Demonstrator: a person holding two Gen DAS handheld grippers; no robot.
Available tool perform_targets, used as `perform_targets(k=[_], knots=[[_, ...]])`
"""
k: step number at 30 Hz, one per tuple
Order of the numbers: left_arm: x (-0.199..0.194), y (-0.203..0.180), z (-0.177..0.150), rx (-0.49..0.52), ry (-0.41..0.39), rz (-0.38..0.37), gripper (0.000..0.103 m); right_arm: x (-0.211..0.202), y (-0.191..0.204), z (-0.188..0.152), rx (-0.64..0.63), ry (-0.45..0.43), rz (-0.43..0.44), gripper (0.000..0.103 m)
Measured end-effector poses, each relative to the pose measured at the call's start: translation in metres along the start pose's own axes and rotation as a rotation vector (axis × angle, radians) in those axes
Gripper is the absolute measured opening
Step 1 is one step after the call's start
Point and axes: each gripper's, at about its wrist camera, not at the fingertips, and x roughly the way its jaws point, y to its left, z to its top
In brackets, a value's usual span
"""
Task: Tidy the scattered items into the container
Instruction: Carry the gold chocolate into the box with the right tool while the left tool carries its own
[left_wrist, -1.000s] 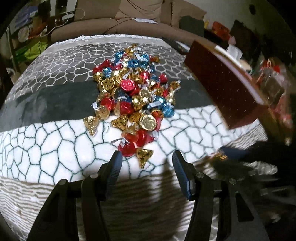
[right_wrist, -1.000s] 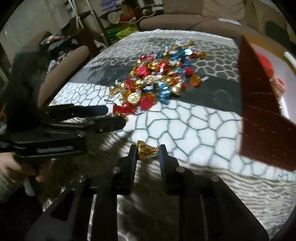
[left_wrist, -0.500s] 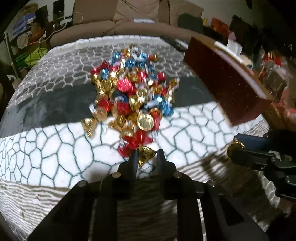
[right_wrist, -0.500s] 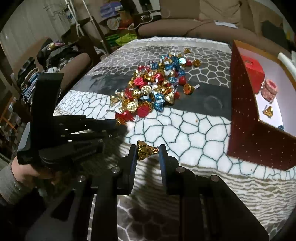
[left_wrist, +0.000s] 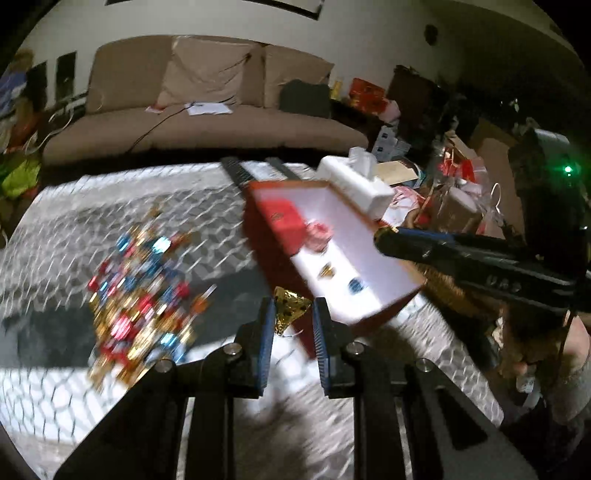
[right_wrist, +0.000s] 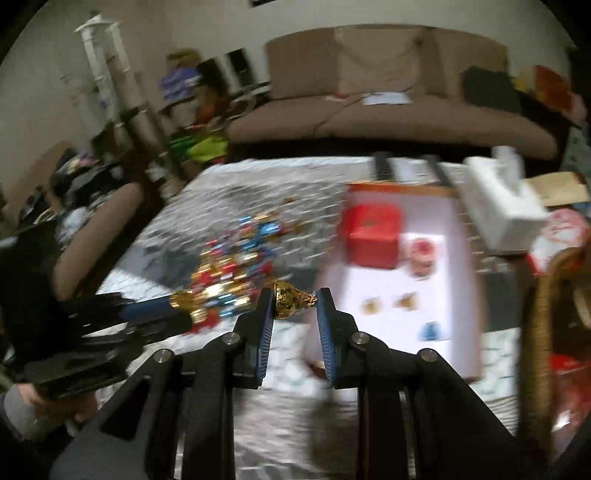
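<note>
My left gripper (left_wrist: 292, 314) is shut on a gold foil candy (left_wrist: 290, 308) and is held up in the air before the near corner of the red box (left_wrist: 373, 266) with the white inside. My right gripper (right_wrist: 294, 308) is shut on another gold candy (right_wrist: 288, 303), level with the box's (right_wrist: 458, 280) near left side. The heap of red, blue and gold candies (left_wrist: 140, 295) lies on the patterned blanket, left of the box. A few candies (right_wrist: 406, 301) lie on the box floor. Each gripper shows in the other's view, left (right_wrist: 177, 306) and right (left_wrist: 384, 240).
A small red carton (right_wrist: 373, 236) and a pink item sit inside the box. A white tissue box (left_wrist: 354, 181) stands at its far right edge. A wicker basket (right_wrist: 535, 295) and clutter crowd the right side. A brown sofa (left_wrist: 207, 122) runs behind.
My left gripper closed on a gold candy at the near edge of the heap. Both grippers then rose and swung toward the box, each with its candy.
</note>
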Motion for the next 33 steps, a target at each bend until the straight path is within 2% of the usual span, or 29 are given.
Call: perform_targets(k=[4, 8, 17, 33], knots=[[0.027, -0.031, 0.022, -0.008, -0.006, 0.032, 0.021, 0.002, -0.039, 0.013, 0.048, 0.004, -0.083, 0.022], [0.06, -0.052, 0.033, 0.012, 0.014, 0.111, 0.021, 0.009, -0.062, 0.015, 0.09, 0.0, -0.095, 0.022], [0.104, -0.05, 0.038, -0.006, 0.07, 0.211, 0.021, 0.048, -0.084, 0.005, 0.113, 0.05, -0.083, 0.022], [0.133, -0.037, 0.04, -0.02, 0.114, 0.276, 0.021, 0.083, -0.093, 0.003, 0.106, 0.095, -0.084, 0.022]])
